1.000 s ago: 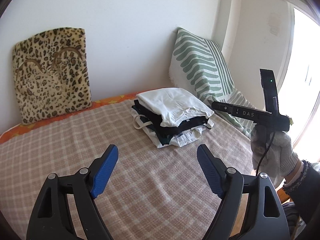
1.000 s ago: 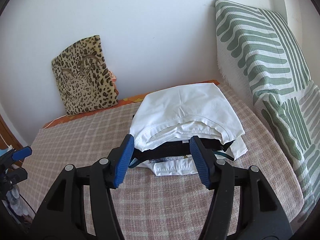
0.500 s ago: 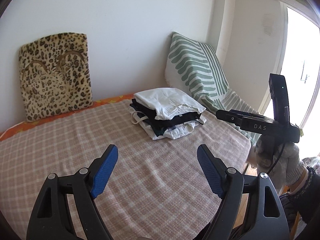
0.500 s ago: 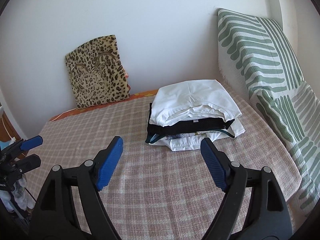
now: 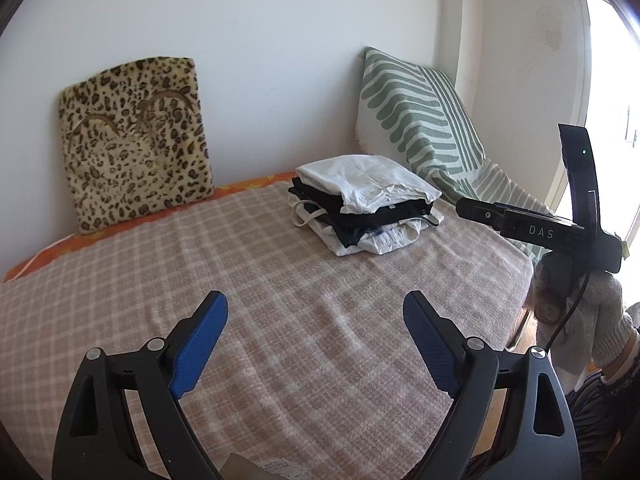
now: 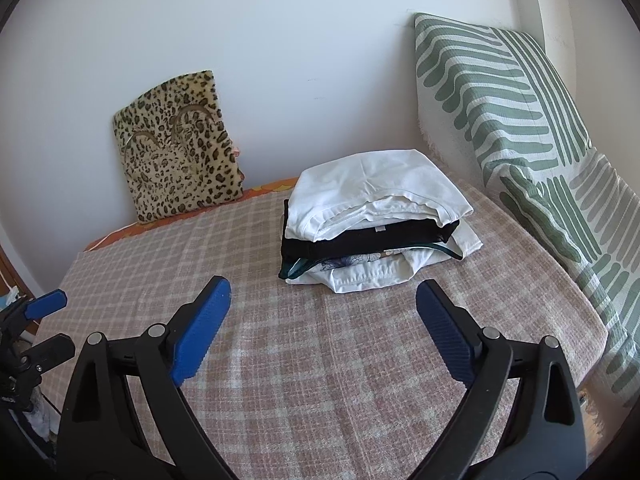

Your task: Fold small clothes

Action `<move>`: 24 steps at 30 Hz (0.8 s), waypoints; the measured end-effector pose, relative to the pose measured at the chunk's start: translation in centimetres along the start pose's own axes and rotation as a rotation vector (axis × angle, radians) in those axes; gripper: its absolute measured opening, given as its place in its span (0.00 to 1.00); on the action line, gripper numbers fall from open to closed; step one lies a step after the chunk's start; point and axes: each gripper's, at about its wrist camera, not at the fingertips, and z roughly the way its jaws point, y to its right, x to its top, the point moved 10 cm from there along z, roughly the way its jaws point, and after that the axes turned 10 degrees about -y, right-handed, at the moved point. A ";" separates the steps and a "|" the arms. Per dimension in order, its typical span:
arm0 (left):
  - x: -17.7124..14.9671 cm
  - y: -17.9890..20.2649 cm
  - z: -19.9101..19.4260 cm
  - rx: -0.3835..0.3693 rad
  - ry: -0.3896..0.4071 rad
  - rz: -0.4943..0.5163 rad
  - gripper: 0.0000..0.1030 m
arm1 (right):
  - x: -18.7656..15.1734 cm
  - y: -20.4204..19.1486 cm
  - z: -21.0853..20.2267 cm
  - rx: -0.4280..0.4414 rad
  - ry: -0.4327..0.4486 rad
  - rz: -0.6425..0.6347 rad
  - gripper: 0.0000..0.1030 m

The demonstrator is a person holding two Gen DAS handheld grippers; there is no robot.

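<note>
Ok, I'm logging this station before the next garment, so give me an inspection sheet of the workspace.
Surface: checked blanket, bare in front.
Job's things: stack of folded clothes, white top layer, black below.
Clutter: nothing seen.
Grippers: left gripper and right gripper open, nothing between the fingers; jaws have just been opening.
Cables: black cable by the gloved hand.
Surroundings: leopard cushion, striped pillow, white wall, window.

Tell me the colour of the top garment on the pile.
White top garment, clearest in the right wrist view.
</note>
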 end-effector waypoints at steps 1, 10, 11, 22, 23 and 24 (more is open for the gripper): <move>0.0 -0.1 0.0 0.003 -0.001 -0.003 0.87 | 0.1 0.0 0.1 0.002 0.000 0.003 0.93; 0.3 -0.9 -0.2 0.026 0.012 -0.029 0.99 | 0.4 0.1 0.6 -0.014 0.011 0.025 0.98; 0.2 -1.0 -0.1 0.030 0.007 -0.030 0.99 | 0.4 0.1 0.7 -0.013 0.009 0.029 0.98; -0.1 -0.9 0.1 0.038 -0.006 -0.029 0.99 | 0.3 0.9 1.2 -0.021 0.000 0.065 1.00; -0.1 -0.9 0.1 0.040 -0.008 -0.028 0.99 | 0.3 0.9 1.2 -0.021 -0.002 0.068 1.00; -0.2 -0.9 0.2 0.039 -0.010 -0.027 0.99 | 0.3 1.0 1.2 -0.022 -0.003 0.069 1.00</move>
